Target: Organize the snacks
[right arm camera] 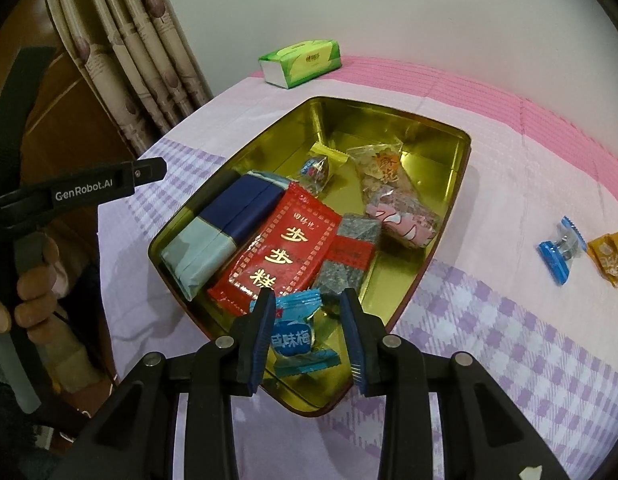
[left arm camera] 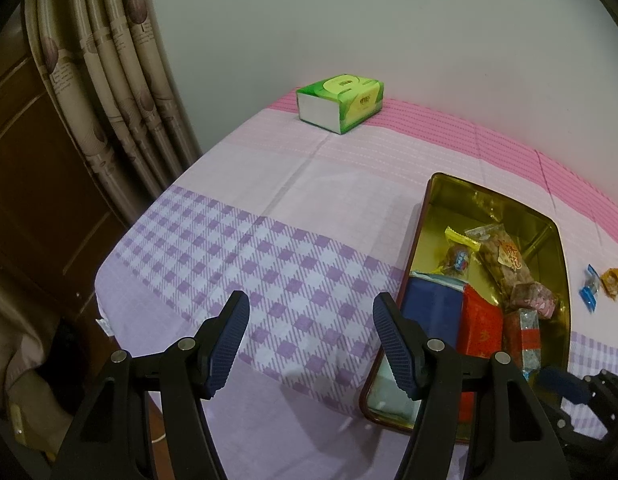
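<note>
A gold tin (right arm camera: 429,132) with a dark red rim sits on the checked cloth and holds several wrapped snacks, among them a red packet (right arm camera: 285,248) and a blue box (right arm camera: 229,220). My right gripper (right arm camera: 307,312) is open over the tin's near end, and a light blue candy (right arm camera: 295,336) lies between its fingers, touching the left one. Outside the tin to the right lie a blue candy (right arm camera: 559,250) and an orange candy (right arm camera: 609,256). My left gripper (left arm camera: 311,314) is open and empty above the cloth, left of the tin (left arm camera: 429,200).
A green tissue pack (left arm camera: 341,104) stands at the table's far edge by the wall; it also shows in the right wrist view (right arm camera: 301,62). Curtains (left arm camera: 109,80) and a wooden door hang beyond the left edge. The table drops off at left.
</note>
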Demonstrator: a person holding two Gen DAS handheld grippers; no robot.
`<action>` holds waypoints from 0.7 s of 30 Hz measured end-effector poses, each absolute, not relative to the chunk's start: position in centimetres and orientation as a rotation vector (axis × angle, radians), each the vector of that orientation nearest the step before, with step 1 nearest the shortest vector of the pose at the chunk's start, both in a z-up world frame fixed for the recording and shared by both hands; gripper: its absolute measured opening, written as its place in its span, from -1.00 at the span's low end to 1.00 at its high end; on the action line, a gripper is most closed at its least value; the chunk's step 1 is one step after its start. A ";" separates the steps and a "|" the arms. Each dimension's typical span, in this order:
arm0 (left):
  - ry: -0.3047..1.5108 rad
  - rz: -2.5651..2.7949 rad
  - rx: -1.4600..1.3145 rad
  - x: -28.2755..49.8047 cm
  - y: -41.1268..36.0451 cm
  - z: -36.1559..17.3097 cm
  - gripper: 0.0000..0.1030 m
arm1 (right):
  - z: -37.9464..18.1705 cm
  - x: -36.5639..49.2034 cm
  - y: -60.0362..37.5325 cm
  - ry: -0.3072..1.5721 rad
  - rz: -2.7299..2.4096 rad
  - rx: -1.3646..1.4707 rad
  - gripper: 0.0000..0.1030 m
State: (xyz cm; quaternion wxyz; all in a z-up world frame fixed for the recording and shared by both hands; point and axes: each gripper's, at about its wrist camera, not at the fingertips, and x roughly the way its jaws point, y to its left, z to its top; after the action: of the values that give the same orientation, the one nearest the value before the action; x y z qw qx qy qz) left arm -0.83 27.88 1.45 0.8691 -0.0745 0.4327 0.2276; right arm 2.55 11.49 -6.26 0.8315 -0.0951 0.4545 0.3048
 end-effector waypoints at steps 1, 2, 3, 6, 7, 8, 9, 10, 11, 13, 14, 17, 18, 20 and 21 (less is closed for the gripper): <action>0.906 0.476 -0.158 -0.9 27.9 1.5 0.26 | -6.2 2.6 11.4 0.962 0.644 -0.198 -0.38; 0.906 0.476 -0.160 -0.9 27.9 1.5 0.26 | -6.0 2.7 11.2 0.961 0.640 -0.191 -0.38; 0.905 0.475 -0.160 -0.9 27.9 1.5 0.26 | -5.9 2.8 11.1 0.959 0.635 -0.186 -0.38; 0.905 0.477 -0.157 -0.8 27.8 1.5 0.26 | -5.5 3.1 10.3 0.949 0.621 -0.164 -0.38; 0.905 0.476 -0.159 -0.8 27.8 1.5 0.26 | -5.3 3.2 10.1 0.945 0.620 -0.156 -0.38; 0.905 0.477 -0.158 -0.8 27.8 1.5 0.26 | -5.1 3.3 9.8 0.938 0.615 -0.148 -0.38; 0.906 0.478 -0.158 -0.8 27.8 1.5 0.26 | -4.7 3.5 9.4 0.928 0.607 -0.138 -0.37; 0.905 0.478 -0.158 -0.8 27.8 1.5 0.26 | -4.5 3.6 9.0 0.921 0.596 -0.132 -0.37; 0.905 0.478 -0.158 -0.8 27.8 1.5 0.26 | -4.1 3.9 8.4 0.913 0.579 -0.125 -0.37; 0.905 0.478 -0.159 -0.8 27.8 1.5 0.26 | -3.7 4.5 7.2 0.904 0.546 -0.118 -0.37; 0.906 0.478 -0.157 -0.8 27.8 1.4 0.26 | -3.5 5.0 6.4 0.899 0.522 -0.112 -0.37; 0.904 0.478 -0.157 -0.8 27.7 1.5 0.26 | -3.1 6.1 3.7 0.891 0.457 -0.088 -0.37; 0.904 0.478 -0.156 -0.8 27.7 1.5 0.26 | -2.8 6.7 2.4 0.885 0.424 -0.081 -0.37; 0.905 0.477 -0.155 -0.8 27.7 1.5 0.26 | -2.3 7.8 0.0 0.869 0.362 -0.073 -0.33; 0.906 0.477 -0.153 -0.8 27.7 1.5 0.26 | -2.1 8.3 -1.0 0.861 0.340 -0.071 -0.31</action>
State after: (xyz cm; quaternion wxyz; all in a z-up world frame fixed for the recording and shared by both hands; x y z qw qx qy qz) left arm -0.79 27.67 1.47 0.8690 -0.0733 0.4329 0.2280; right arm 8.31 -1.00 -2.11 0.8942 -0.0342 0.4151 0.1640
